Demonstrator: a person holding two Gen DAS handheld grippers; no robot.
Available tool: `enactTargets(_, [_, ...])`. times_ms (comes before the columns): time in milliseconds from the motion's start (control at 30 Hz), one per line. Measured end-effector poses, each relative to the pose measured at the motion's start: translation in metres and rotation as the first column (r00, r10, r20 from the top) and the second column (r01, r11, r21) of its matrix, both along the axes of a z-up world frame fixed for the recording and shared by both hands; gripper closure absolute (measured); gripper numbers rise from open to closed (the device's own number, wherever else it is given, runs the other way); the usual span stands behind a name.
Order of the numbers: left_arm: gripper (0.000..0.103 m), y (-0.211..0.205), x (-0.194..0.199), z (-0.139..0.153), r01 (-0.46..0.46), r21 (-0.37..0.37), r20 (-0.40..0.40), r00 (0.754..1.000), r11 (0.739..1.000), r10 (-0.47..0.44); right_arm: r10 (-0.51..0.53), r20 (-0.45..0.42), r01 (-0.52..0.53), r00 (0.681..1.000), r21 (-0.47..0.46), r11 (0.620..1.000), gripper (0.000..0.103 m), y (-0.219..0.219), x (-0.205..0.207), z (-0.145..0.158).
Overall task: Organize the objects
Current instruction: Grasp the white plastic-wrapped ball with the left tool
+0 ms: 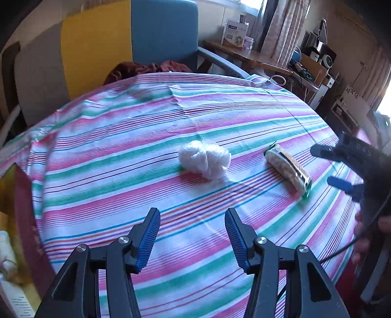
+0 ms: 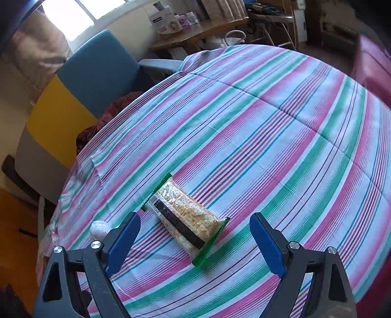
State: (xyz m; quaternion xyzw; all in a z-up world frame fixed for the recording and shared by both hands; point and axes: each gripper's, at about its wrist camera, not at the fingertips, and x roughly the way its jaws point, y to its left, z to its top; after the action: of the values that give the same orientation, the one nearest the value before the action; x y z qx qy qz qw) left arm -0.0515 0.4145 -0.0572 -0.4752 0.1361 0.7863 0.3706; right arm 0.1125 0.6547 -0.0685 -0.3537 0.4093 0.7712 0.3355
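Left tongs [image 1: 192,234] gape | white wad [image 1: 204,159] | packet's black stripe [image 2: 182,228]

Daylit window [image 2: 70,19] glare (fisheye edges dark, blurred).

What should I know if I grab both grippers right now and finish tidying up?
Left gripper: open, empty, aimed at the white fluffy ball.
Right gripper: open wide, empty, just short of the snack packet.
Both things lie apart on the striped tablecloth.
Done: nothing picked up yet.
Left: grab each one and put it where it belongs; no container is in view.
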Motion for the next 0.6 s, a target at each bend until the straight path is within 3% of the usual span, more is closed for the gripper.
enactTargets(200, [0.042, 0.025, -0.018, -0.008, -0.023, 0.033, 0.076, 0.997, 0.999, 0.020, -0.013, -0.026, 0.012, 1.000, -0.034, 0.999, 0.011, 0.001, 0.002, -0.001])
enactTargets(367, [0.042, 0.044, -0.040, -0.013, -0.100, 0.070, 0.149, 0.985, 0.993, 0.088, -0.001, -0.029, 0.000, 1.000, -0.030, 1.000, 0.010, -0.001, 0.000, 0.000])
enactTargets(500, [0.042, 0.065, -0.060, -0.023, -0.155, 0.051, 0.155, 0.977, 0.987, 0.145, 0.001, -0.023, -0.002, 1.000, -0.032, 0.999, 0.010, -0.001, -0.002, -0.002])
enactTargets(600, [0.042, 0.077, -0.071, -0.039, -0.165, 0.022, 0.203, 0.967, 0.986, 0.157, 0.003, -0.007, -0.003, 1.000, -0.010, 1.000, 0.010, -0.001, -0.004, -0.002])
